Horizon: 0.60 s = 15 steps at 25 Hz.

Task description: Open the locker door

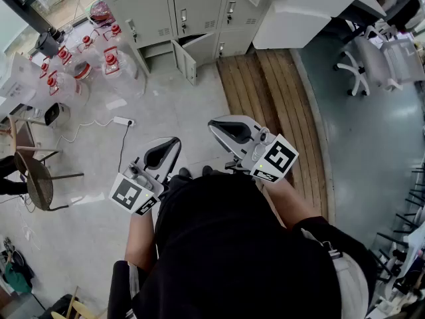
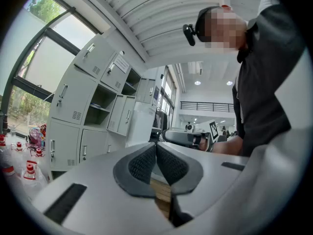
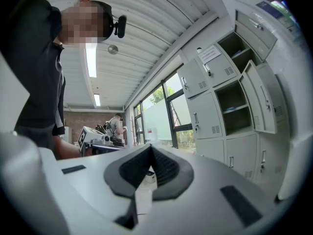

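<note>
with left gripper (image 1: 174, 141) and right gripper (image 1: 213, 123) both pressed together, empty and well apart from the lockers (image 1: 199, 8), arriving unspread would likely bump a door handle (image 1: 184, 16), not catch it.

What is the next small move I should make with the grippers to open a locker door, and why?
Probably step forward and bring the right gripper toward a closed door's handle. Both it and the left gripper are shut and empty, and a stretch of floor lies between them and the lockers.
</note>
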### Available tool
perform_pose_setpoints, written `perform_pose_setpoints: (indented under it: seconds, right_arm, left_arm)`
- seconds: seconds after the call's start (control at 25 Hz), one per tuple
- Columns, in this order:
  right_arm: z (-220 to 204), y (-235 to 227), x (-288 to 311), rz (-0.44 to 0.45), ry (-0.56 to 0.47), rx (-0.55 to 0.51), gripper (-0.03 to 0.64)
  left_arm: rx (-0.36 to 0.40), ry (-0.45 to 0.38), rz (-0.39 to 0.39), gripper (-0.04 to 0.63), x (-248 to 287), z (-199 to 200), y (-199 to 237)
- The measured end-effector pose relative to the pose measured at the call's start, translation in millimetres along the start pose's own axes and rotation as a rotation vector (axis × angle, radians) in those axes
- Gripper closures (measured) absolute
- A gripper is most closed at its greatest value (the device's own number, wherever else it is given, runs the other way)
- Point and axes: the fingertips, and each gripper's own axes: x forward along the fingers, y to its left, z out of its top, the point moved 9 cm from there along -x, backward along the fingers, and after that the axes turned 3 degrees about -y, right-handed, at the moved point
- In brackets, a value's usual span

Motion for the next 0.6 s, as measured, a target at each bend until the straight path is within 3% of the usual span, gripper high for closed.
perform_pose_setpoints:
  seconds: [0.6]
  right_arm:
    - [-19.8, 7.5, -22.3, 0.052, 0.003, 0.093, 0.606]
  left_arm:
    - [-0.050, 0.023, 0.035, 0.577, 3.7, -18.5, -30.7]
